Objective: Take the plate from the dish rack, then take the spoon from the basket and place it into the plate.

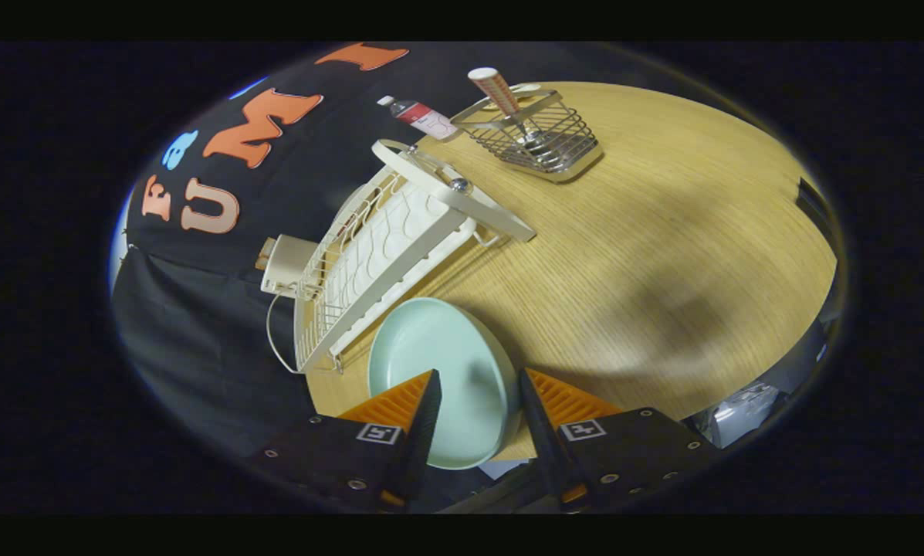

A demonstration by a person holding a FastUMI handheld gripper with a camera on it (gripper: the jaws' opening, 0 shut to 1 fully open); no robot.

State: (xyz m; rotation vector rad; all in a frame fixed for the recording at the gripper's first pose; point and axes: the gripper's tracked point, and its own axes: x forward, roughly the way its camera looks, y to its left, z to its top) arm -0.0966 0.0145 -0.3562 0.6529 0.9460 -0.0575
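Booth with black cloth wall behind; pale wood-grain counter [662, 255] carries everything, view tilted. Gripper view: landmark is the white dish rack [377, 262], lying along the wall side of the counter, a white cord and a small cream box at its far edge. The rack's slots look bare. The plate [450, 378], pale green and round, sits just beside the rack's near end, seemingly overhanging the counter's near edge. The gripper [477, 405] has its jaws at a middling gap around the plate: one finger lies over the plate's inside, the other at its outer rim, so the rim on that side is between them. Contact on both sides cannot be confirmed, whether it is pinched or just straddled I cannot tell. Past the rack's far end, well apart from the plate, stands the wire basket [539, 135], and the spoon [508, 104] leans in it, handle up and tilted toward the rack, bowl down in the mesh. A small bottle [419, 116] lies beside the basket, by the wall. Judgement: plate step is near done or done; spoon step not started. The coming reach runs from the plate, along the length of the rack, to the basket beyond; the spoon's long axis is steep, so the jaws would want to meet the handle crosswise, near its upper end.
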